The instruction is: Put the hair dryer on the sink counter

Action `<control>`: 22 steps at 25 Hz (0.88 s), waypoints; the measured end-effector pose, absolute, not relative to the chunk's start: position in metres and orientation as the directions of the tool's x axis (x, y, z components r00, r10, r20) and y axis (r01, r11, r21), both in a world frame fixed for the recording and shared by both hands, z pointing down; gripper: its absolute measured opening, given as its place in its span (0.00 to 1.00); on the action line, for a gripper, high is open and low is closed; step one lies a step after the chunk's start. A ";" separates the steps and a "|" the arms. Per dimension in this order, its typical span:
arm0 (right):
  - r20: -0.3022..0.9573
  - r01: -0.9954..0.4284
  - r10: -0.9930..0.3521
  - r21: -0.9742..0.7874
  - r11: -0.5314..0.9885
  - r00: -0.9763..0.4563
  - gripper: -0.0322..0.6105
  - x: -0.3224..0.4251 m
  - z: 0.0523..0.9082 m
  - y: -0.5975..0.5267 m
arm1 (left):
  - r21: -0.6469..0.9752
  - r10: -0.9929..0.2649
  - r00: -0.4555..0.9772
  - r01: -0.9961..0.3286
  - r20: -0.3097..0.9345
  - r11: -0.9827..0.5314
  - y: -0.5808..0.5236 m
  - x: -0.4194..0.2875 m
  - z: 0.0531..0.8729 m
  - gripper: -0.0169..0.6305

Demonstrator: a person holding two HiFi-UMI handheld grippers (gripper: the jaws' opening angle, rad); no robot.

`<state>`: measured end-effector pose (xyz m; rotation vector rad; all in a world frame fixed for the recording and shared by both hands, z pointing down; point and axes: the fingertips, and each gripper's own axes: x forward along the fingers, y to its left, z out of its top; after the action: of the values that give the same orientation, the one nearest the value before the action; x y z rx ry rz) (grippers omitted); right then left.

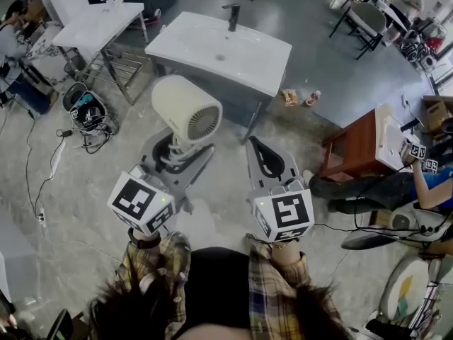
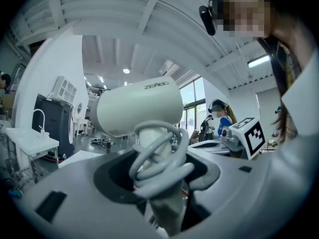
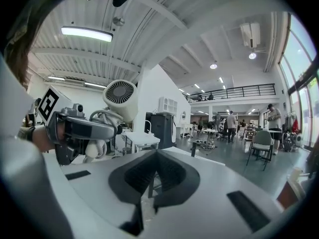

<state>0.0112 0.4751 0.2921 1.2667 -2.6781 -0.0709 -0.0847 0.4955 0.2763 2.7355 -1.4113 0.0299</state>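
Observation:
A cream hair dryer [image 1: 187, 108] stands upright in my left gripper [image 1: 177, 151], its grille turned toward me. Its grey cord is coiled round the handle. In the left gripper view the dryer [image 2: 139, 111] rises out of the left gripper [image 2: 159, 176], whose jaws are closed on the cord-wrapped handle. My right gripper [image 1: 263, 153] hovers beside it on the right, with its jaws together and nothing in them. The right gripper view shows that gripper [image 3: 153, 185] empty and the dryer [image 3: 119, 99] off to its left. The white sink counter [image 1: 191, 48] with a black faucet [image 1: 232, 16] stands just beyond both grippers.
A second white sink [image 1: 95, 23] on a metal frame stands at the back left, with a bin of cables [image 1: 86, 112] below it. A brown wooden table [image 1: 357, 147] and a seated person [image 1: 396, 190] are at the right. Snack packets [image 1: 290, 98] lie on the floor by the counter.

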 end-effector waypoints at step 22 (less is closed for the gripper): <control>0.194 -0.787 -0.786 0.092 0.610 -0.587 0.07 -0.016 0.313 0.335 | 0.050 -0.809 0.585 -0.811 0.057 -0.583 0.347 -0.124 0.280 0.42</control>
<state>-0.0155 0.3347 0.3135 1.2993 -2.6205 0.0055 -0.1244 0.3470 0.2802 2.7333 -1.3989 0.0429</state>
